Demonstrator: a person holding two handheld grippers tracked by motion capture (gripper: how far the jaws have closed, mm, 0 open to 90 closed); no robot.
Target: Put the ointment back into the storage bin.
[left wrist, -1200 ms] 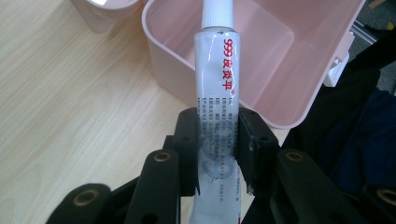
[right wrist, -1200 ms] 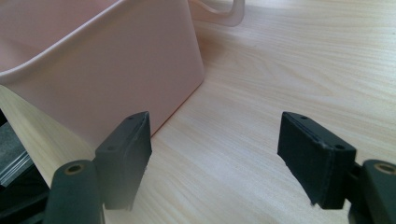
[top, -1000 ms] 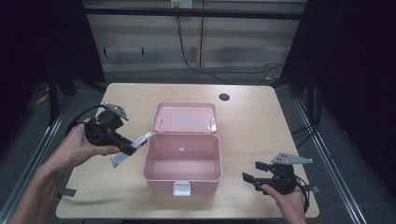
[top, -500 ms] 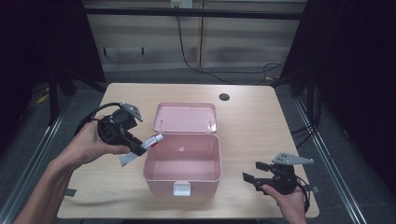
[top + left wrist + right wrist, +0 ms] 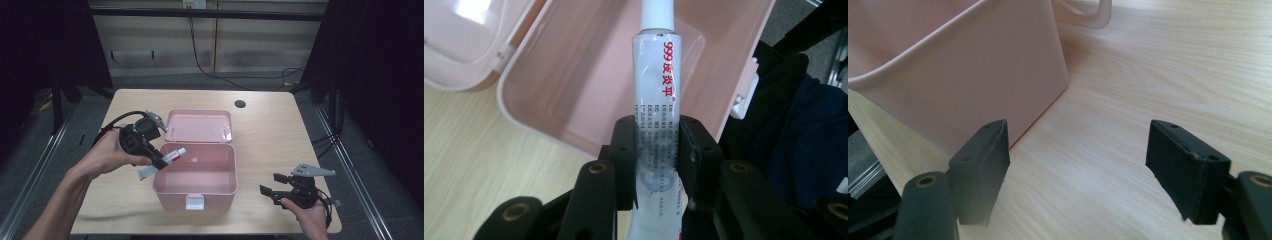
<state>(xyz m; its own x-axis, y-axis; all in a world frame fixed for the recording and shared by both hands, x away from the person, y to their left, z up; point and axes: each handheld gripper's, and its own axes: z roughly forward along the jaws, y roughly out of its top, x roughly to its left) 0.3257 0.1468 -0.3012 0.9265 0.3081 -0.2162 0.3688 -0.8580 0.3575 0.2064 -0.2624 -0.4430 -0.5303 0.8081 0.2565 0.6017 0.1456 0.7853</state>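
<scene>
A pink plastic box (image 5: 220,192) stands open mid-table, its lid (image 5: 199,125) laid back behind it. My left gripper (image 5: 161,161) is shut on a white ointment tube (image 5: 170,158) with red print. The tube hangs over the box's left rim, cap end pointing inward. In the left gripper view the tube (image 5: 657,90) runs up between the jaws over the pink box interior (image 5: 589,75). My right gripper (image 5: 271,191) rests open near the table's front right, with nothing between its fingers. In the right gripper view the box's wall (image 5: 973,75) stands just left of the open gripper (image 5: 1078,165).
The light wood table (image 5: 280,140) has a round cable hole (image 5: 240,104) at the back. Black cables trail from both grippers. The table's front edge lies just below the right hand. Metal frame rails run along both sides of the table.
My left gripper has carried the tube rightward from the table's left side to above the box's left rim. The right gripper has stayed in place.
</scene>
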